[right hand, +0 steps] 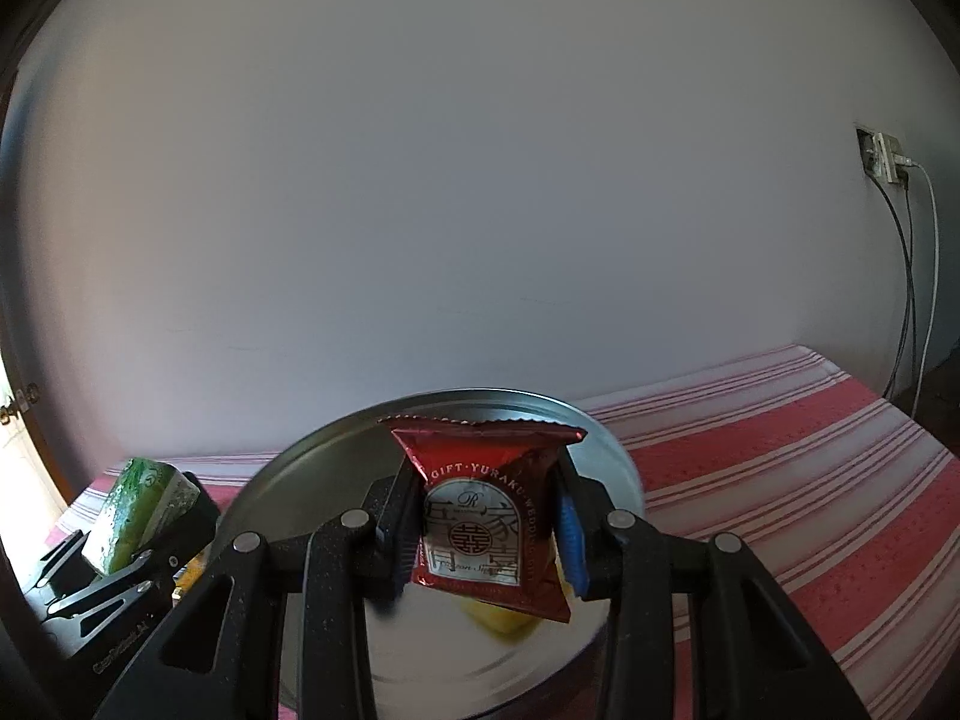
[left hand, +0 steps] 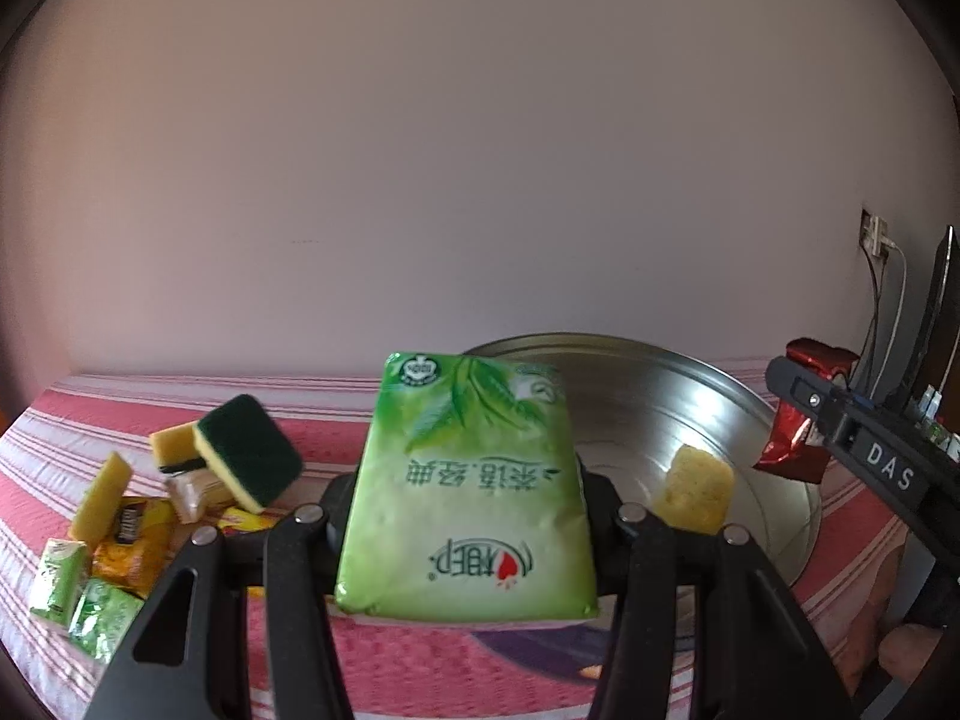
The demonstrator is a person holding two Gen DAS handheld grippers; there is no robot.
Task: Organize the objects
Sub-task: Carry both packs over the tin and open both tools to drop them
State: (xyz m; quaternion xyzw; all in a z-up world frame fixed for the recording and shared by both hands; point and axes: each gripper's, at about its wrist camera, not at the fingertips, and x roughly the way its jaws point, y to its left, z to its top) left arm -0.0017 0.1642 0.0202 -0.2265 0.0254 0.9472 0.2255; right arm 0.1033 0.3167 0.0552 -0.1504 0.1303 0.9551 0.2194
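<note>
Tissue pack [left hand: 468, 492] clamped in my left claw [left hand: 471, 516] hangs at the metal basin's [left hand: 690, 396] 9 o'clock rim, red snack packet [right hand: 489, 516] pinched in my right claw [right hand: 486, 531] above it; I'd centre both before lowering and releasing.

Green tissue pack [left hand: 468, 492] is up in the air, frame centre; red foil snack packet [right hand: 489, 516] hangs upright before the steel basin [right hand: 312, 480].

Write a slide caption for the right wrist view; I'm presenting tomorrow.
Right gripper holds a red snack packet above a round metal tray.
</note>
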